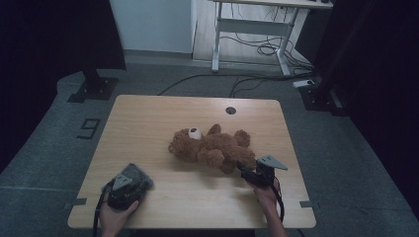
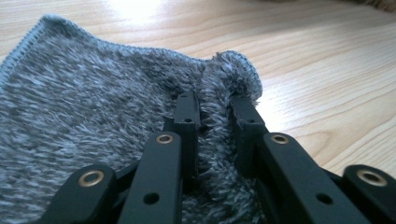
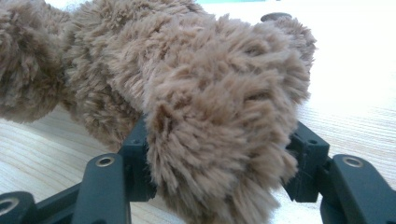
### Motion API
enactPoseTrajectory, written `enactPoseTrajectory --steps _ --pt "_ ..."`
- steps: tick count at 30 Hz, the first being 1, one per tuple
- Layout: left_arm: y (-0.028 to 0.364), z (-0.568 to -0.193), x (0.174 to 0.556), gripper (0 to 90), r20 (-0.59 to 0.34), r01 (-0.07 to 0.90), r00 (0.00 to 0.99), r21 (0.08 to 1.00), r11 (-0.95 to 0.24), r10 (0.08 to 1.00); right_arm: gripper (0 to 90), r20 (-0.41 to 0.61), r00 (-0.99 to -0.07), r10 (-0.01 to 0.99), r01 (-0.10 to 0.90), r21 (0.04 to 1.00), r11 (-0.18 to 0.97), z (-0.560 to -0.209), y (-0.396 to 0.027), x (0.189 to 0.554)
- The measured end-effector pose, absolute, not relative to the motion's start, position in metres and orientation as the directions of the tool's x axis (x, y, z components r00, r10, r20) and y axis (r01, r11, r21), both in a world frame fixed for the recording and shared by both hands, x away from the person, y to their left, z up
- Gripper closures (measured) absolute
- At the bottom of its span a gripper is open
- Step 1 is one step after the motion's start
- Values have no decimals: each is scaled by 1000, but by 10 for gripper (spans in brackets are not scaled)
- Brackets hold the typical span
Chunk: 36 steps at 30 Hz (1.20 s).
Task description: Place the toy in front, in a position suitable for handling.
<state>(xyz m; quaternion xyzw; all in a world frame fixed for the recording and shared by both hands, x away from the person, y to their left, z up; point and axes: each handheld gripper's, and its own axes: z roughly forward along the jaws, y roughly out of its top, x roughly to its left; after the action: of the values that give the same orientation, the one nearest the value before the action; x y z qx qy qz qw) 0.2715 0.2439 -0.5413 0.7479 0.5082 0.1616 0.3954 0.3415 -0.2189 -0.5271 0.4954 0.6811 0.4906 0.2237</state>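
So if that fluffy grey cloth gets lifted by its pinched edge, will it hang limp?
Probably. The fluffy grey cloth already puckers into a soft ridge between the left gripper jaws, so it should droop. It looks thin, likely light. Its shaggy pile should resist slipping.

Wooden table (image 1: 148, 123): brown teddy bear (image 1: 212, 148) mid-right, grey fuzzy cloth (image 1: 138, 174) front-left.

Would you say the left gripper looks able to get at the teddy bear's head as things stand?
Probably not right away. The left gripper is shut on a fold of the grey cloth at the table's near left corner. The way to the teddy bear is bare wood, but it would likely have to let go first.
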Motion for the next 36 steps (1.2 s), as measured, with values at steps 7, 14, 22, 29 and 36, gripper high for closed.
enactPoseTrajectory --steps 7,14,22,29,36 --pt "244 -520 271 766 -219 562 469 821 -98 856 395 181 -414 892 453 891 30 -526 -220 341" --pt "234 -495 272 766 -224 483 524 873 -70 822 386 179 -414 893 451 892 30 -526 -221 339" --pt "219 -471 280 766 -220 435 566 898 -61 794 382 173 -422 890 444 895 37 -525 -221 340" --pt "205 -455 286 766 -198 407 595 910 -79 779 311 160 -442 883 419 907 46 -520 -221 339" --pt "198 -447 289 766 -205 388 603 920 -59 771 300 146 -449 882 408 911 57 -516 -220 338"
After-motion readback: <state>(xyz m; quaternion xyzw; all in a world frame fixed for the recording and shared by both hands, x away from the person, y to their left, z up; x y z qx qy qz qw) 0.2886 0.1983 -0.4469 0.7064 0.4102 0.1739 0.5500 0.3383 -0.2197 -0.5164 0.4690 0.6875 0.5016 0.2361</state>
